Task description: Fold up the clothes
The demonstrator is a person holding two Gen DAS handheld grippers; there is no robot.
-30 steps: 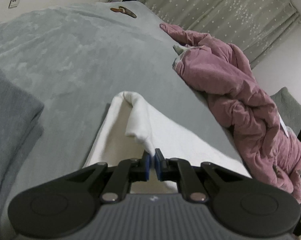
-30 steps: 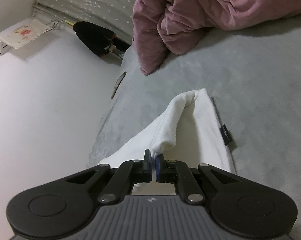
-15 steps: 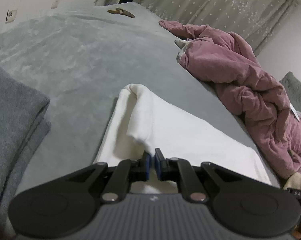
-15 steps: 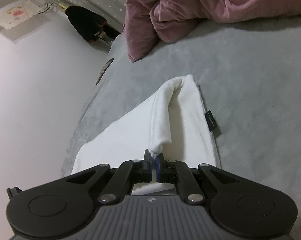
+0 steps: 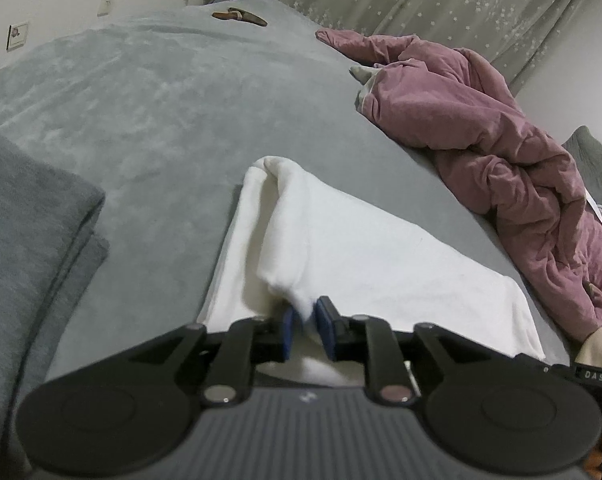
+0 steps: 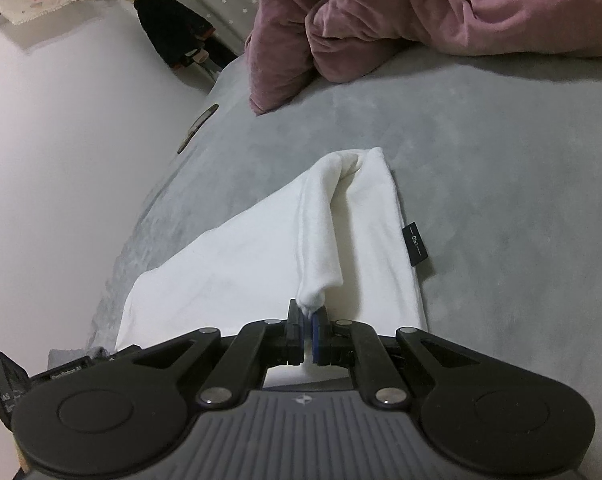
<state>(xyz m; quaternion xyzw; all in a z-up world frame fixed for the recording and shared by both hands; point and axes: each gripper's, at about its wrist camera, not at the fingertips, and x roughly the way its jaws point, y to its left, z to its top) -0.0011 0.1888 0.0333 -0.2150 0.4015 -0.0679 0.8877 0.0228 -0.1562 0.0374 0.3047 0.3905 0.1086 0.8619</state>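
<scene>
I count one white garment, one pink quilted garment, one folded grey blanket, and my two grippers, left and right.

Dim, flat indoor light in both views, soft shadows under the white garment, which glows almost washed out, fisheye bending the edges with dark corners, and slight blur nearest the lens.
</scene>
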